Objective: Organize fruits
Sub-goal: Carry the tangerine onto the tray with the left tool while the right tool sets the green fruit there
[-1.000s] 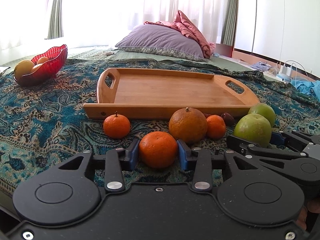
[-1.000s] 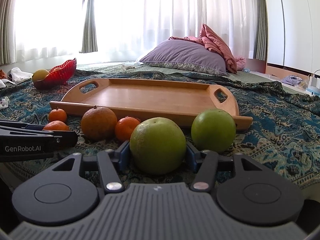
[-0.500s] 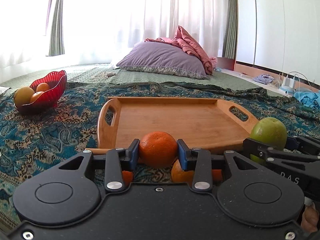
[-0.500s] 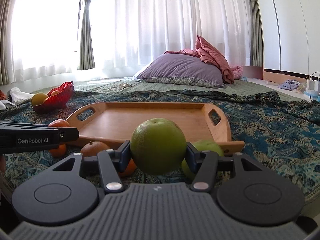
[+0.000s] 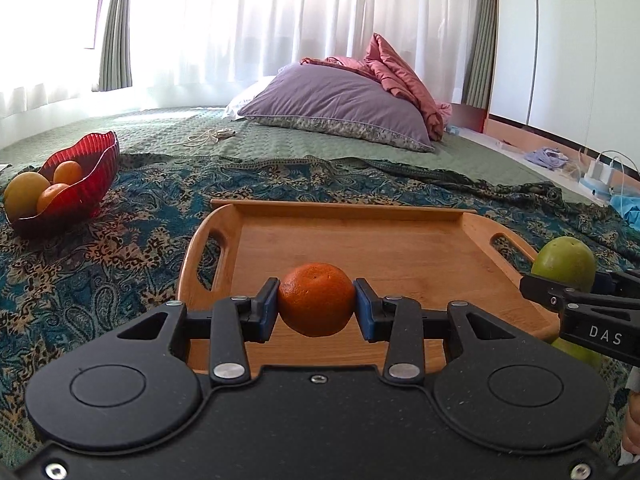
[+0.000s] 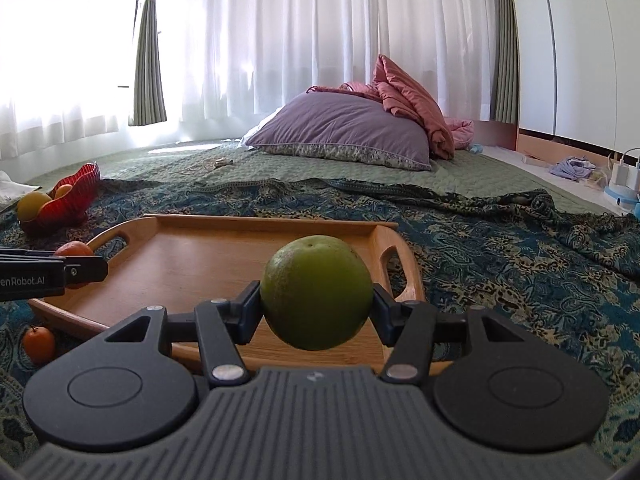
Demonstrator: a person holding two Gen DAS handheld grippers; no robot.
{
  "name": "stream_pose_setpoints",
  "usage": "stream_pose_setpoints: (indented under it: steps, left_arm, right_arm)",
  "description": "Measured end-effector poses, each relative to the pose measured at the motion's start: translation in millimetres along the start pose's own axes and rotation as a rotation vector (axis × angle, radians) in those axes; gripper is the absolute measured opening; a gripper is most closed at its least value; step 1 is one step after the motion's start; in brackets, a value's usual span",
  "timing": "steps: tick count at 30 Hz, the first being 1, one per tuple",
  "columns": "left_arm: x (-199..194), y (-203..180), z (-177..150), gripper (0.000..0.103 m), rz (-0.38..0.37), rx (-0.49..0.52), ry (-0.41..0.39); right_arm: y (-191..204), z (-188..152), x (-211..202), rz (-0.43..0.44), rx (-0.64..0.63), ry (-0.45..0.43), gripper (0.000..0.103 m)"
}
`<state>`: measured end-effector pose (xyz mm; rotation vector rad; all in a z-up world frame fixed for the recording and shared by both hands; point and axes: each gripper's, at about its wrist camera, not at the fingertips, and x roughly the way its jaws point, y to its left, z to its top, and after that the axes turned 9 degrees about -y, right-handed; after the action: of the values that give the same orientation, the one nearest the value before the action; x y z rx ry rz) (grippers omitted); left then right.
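Left gripper (image 5: 316,307) clamped on mandarin (image 5: 316,299) above near edge of wooden tray (image 5: 472,224) | right gripper (image 6: 316,308) clamped on green citrus (image 6: 316,291) over tray's right end | fruit: light, round, firm but bruisable, liable to roll; hold across widest middle, set down gently.

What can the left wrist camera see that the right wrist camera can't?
Only the left wrist view shows a second green fruit lying low beside the tray, under the right gripper's arm, and two small oranges inside the red bowl.

Only the right wrist view shows a small orange lying on the patterned cloth in front of the tray.

Both show the wooden tray, bare inside, the purple pillow, the left gripper shut on an orange, and the right gripper shut on a green fruit.
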<state>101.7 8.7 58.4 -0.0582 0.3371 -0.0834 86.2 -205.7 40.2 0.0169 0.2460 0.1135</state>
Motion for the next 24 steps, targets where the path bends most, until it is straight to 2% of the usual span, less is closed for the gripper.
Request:
stream_pose_setpoints:
  steps: [8,24]
  left_arm:
    - [34.1,-3.0,-3.0,0.037,0.011,-0.006,0.040]
    - [60.3,-6.6,-11.8,0.037,0.031,0.006,0.077]
  right_arm:
    - [-2.2,-4.0,30.2,0.006,0.028,0.065,0.060]
    - [0.5,-4.8,57.5,-0.005,-0.011,0.105,0.060]
